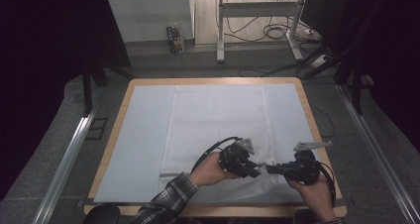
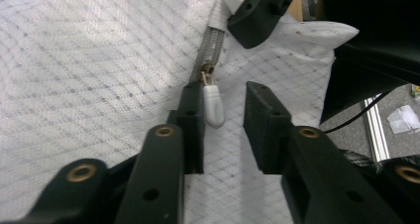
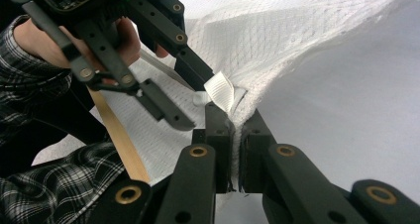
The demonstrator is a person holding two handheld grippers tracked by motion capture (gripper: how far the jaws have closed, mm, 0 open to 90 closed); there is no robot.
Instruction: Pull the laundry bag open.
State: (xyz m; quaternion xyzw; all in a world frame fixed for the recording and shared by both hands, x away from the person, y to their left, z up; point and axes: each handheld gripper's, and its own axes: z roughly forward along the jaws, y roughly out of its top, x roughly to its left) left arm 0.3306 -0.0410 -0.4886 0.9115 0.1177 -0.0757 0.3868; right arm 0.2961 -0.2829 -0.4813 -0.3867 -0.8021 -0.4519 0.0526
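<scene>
Two claws: right claw clamps mesh bag; left claw, apart, straddles zipper pull.

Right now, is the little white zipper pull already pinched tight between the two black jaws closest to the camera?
No: in the left gripper view the white zipper pull rests against one jaw of the left tool, with a clear gap to the other jaw.

Dim high view, dark corners, close views slightly blurred
</scene>
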